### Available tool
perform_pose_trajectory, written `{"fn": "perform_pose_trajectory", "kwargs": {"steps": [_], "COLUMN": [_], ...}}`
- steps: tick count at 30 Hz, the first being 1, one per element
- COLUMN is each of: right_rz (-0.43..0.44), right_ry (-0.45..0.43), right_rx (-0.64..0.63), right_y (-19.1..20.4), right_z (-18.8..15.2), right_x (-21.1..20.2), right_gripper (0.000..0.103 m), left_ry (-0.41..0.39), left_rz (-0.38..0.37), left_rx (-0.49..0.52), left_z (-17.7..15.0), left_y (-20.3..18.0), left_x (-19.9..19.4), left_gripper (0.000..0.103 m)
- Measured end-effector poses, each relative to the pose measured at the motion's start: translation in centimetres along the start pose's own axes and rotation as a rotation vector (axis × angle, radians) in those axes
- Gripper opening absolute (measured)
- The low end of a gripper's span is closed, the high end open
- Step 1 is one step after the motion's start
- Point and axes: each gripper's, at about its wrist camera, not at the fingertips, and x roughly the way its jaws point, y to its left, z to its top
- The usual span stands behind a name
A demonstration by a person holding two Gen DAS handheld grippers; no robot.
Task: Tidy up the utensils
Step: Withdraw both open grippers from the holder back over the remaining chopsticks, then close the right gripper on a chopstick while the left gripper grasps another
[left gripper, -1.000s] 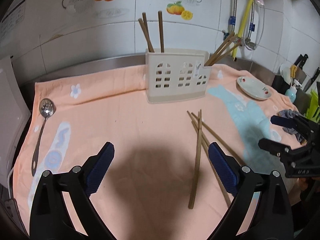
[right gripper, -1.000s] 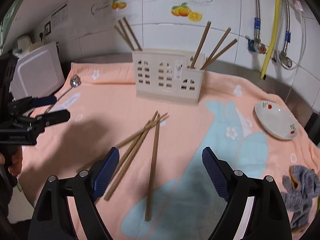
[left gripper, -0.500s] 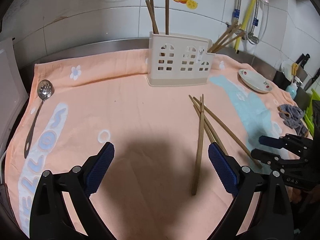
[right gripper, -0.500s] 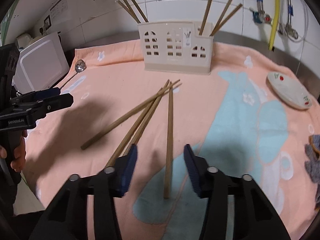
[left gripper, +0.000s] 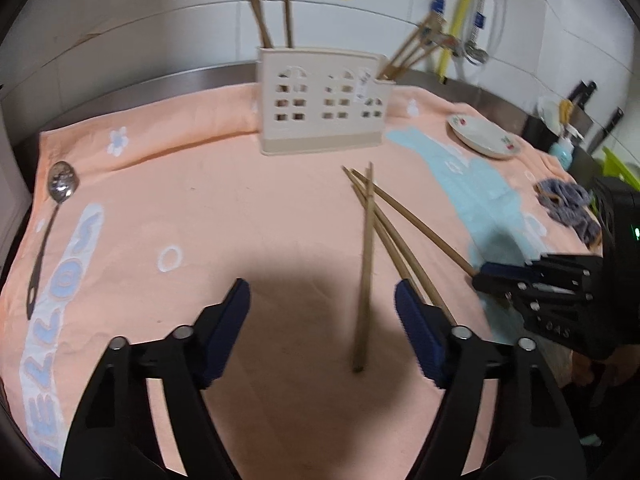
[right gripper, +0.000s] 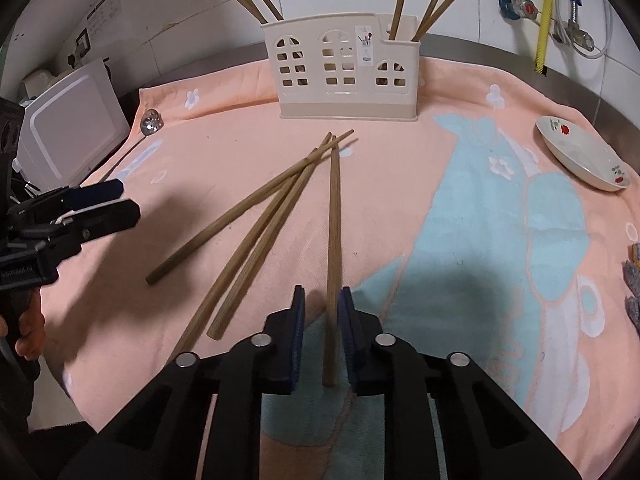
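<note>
Several wooden chopsticks lie fanned on the peach towel in front of the cream utensil holder, which has chopsticks standing in both end compartments. My right gripper has its jaws almost closed around the near end of one chopstick that lies on the towel; a thin gap shows on each side. In the left wrist view that gripper sits at the end of a chopstick. My left gripper is open and empty, above the towel near the chopsticks. A metal slotted spoon lies at the towel's left edge.
A small white dish sits at the right of the towel, and a grey-blue cloth lies beyond it. A white appliance stands off the left edge. Pipes and a yellow hose run down the tiled back wall.
My right gripper moved forward and down to the rightmost chopstick and its jaws closed in from wide open to almost shut. My left gripper narrowed a little and stayed empty.
</note>
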Motion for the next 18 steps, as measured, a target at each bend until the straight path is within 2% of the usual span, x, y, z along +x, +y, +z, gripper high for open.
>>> {"fn": "perform_pose_trajectory", "kwargs": {"steps": [4,7,12,16,18], "right_rz": [-0.011,-0.014,-0.019,-0.024,-0.026], "right_ry": [0.008,0.008,0.005,0.001,-0.001], "right_rx": [0.001,0.000,-0.001,-0.005,-0.007], "right_y": [-0.2,-0.2,-0.2,-0.1,-0.1], "right_z": [-0.2,-0.2,-0.3,-0.4,-0.4], "right_x": [0.3,0.3,0.3,0.3,0.3], "right_gripper": [0.010,0.008,0.007,0.007,0.007], "left_ry": [0.020,0.041,0.093,0.112,0.120], "left_rz": [-0.028,-0.048,-0.063,-0.064,-0.065], "left_rx": [0.041,0.074,0.078,0.078,0.077], "left_z": [-0.3,-0.4,-0.6,-0.5,-0.5], "left_y": [-1.0,-1.7,-2.0,-2.1,-2.1], "left_x": [0.7,1.5,3.1,4.0,4.4], "left_gripper": [0.058,0.046,0.030,0.025,0.019]}}
